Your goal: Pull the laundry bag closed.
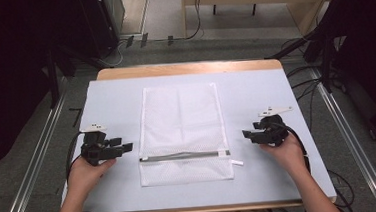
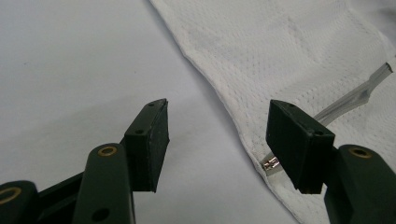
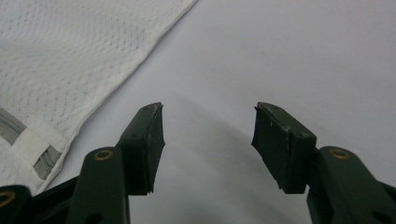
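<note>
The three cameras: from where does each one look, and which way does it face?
High view: above the person's side, looking forward and down on the table; forearms, left gripper, right gripper.
Left gripper view: between its open jaws, toward the mesh laundry bag.
Right gripper view: between open jaws, bag at left.
Shared: the bag's zipper.

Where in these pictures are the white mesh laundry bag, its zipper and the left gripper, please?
white mesh laundry bag [image 1: 181,117], high view, on the mesh panel's middle.
zipper [image 1: 182,156], high view, midway along the grey strip.
left gripper [image 2: 217,140], left gripper view, midway between its fingertips.
</note>
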Tool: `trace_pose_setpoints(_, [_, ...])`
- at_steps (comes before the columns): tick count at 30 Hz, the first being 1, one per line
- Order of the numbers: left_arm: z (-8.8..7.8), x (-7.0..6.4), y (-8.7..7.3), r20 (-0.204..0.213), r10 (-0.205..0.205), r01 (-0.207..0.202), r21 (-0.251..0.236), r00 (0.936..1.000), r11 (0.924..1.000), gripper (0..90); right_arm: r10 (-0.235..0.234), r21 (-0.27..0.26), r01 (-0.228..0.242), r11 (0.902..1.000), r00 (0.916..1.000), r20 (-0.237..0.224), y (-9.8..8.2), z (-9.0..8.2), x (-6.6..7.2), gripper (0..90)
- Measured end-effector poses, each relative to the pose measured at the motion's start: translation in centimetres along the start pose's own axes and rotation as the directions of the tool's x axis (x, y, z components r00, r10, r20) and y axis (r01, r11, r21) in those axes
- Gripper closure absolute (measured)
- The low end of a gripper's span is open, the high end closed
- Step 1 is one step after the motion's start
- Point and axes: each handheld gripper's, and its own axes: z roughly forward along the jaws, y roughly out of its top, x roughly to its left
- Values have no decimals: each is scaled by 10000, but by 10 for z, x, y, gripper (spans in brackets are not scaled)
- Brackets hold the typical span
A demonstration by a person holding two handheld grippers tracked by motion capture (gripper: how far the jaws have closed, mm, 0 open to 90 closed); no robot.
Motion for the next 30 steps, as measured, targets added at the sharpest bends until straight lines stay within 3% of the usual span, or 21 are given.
trace_pose_setpoints(14, [1,2,0,112,-407,404,265,9991,9988,418,148,43,-147,9999,9999,-35,2,-1,2,458])
trace_pose_setpoints(23, [0,1,0,59,-314,313,156,9995,9994,410,251,-16,-251,9997,9996,-128,3,-2,4,495])
trace_pose_setpoints(30, [-1,1,-1,20,-237,237,59,9997,9997,408,20,59,-20,10000,10000,-88,4,-2,7,498])
